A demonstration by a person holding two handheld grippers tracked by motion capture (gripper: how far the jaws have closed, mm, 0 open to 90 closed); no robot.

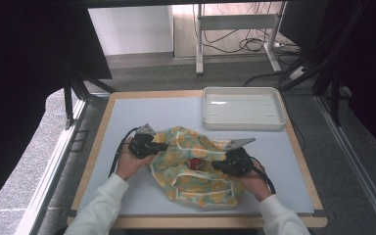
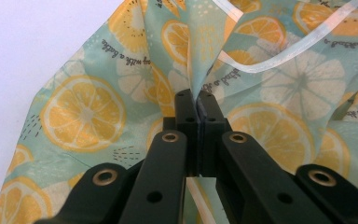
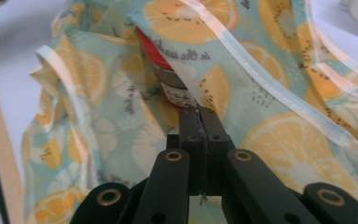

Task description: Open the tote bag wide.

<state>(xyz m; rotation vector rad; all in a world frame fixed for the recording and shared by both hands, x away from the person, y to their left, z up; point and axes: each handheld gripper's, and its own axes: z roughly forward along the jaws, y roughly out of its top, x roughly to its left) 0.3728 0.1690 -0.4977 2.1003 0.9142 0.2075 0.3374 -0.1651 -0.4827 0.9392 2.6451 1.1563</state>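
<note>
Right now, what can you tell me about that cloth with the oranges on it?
The cloth is thin, pale blue-green fabric printed with orange and lemon slices and small lines of writing, edged with white trim. It lies crumpled and bunched on the grey mat near the front of the table. The left claw is shut on a pinched-up fold at its left side, and the right claw is shut on another fold. Something red with a label peeks out from among the folds.
</note>
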